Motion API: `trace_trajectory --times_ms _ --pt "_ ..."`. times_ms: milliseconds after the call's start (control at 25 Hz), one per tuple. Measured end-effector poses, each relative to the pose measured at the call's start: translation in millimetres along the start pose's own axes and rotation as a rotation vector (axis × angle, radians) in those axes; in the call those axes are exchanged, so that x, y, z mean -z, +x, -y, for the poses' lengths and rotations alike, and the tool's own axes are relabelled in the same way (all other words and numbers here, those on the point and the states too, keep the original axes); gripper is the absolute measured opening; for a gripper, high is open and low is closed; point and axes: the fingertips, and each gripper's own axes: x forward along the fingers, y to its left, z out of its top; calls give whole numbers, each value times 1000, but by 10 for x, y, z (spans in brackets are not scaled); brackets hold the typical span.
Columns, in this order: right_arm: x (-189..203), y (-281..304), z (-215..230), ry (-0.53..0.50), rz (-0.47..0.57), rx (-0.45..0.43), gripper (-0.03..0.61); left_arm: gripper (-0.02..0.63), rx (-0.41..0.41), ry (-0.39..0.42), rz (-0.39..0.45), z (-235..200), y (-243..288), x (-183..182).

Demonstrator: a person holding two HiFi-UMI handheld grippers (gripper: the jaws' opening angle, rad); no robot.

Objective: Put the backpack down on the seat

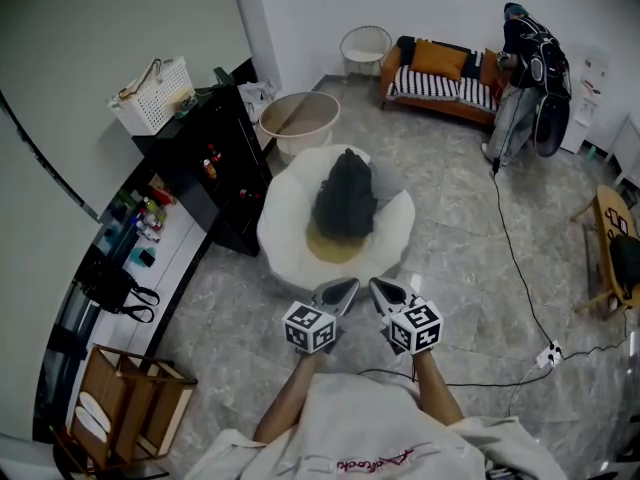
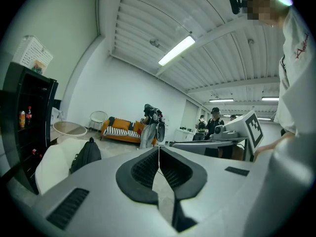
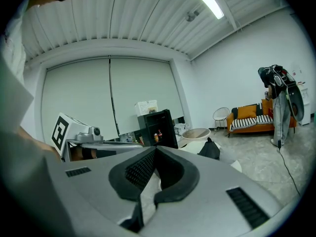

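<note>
The left claw and right claw are both clenched tight, with nothing inside. The backpack sits on the seat, at 12 o'clock from them, not touching.

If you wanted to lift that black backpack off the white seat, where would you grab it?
Probably the small top loop, coming from above: the backpack stands upright on the seat, so the loop pokes up free at its highest point.

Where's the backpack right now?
Head view, centre: the backpack sits on the white seat, right of the black cabinet, with the round tub beyond it.
</note>
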Motion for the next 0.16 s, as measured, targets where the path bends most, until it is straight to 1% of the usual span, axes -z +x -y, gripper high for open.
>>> trace_trajectory --times_ms 160 --pt "28 -62 -4 0 -1 0 28 32 -7 1 2 42 -23 12"
